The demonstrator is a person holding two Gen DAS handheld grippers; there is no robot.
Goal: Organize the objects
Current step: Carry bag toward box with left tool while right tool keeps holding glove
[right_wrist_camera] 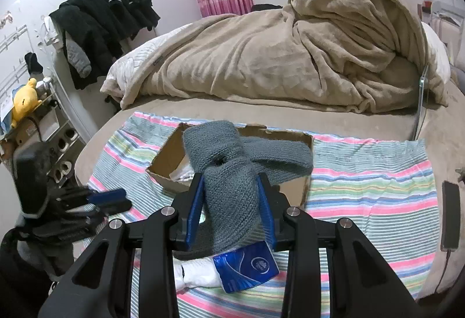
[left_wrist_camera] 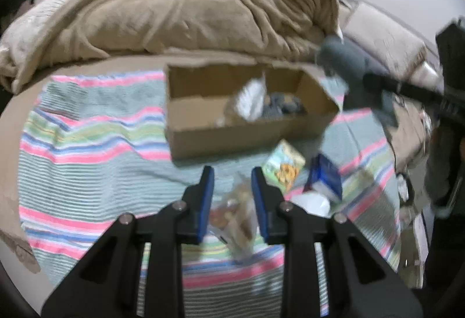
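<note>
In the left wrist view my left gripper (left_wrist_camera: 232, 172) is shut on a clear packet (left_wrist_camera: 237, 216) with brownish contents, lifted a little off the striped towel (left_wrist_camera: 87, 143). Beyond it an open cardboard box (left_wrist_camera: 203, 138) holds a white packet and dark grey items. In the right wrist view my right gripper (right_wrist_camera: 231, 177) is shut on a grey knitted piece (right_wrist_camera: 229, 196), which hangs over the cardboard box (right_wrist_camera: 165, 161). The same grey knitted piece (left_wrist_camera: 343, 59) shows at the right of the left wrist view. The left gripper (right_wrist_camera: 122, 200) appears low at the left, held by a gloved hand (right_wrist_camera: 72, 210).
A colourful small box (left_wrist_camera: 283, 167), a blue packet (right_wrist_camera: 247, 265) and a white item (right_wrist_camera: 197, 274) lie on the towel near the box. A heaped beige blanket (right_wrist_camera: 290, 56) fills the bed's far side. A phone (right_wrist_camera: 450, 213) lies at the right edge. Shelves with a yellow plush (right_wrist_camera: 23, 100) stand left.
</note>
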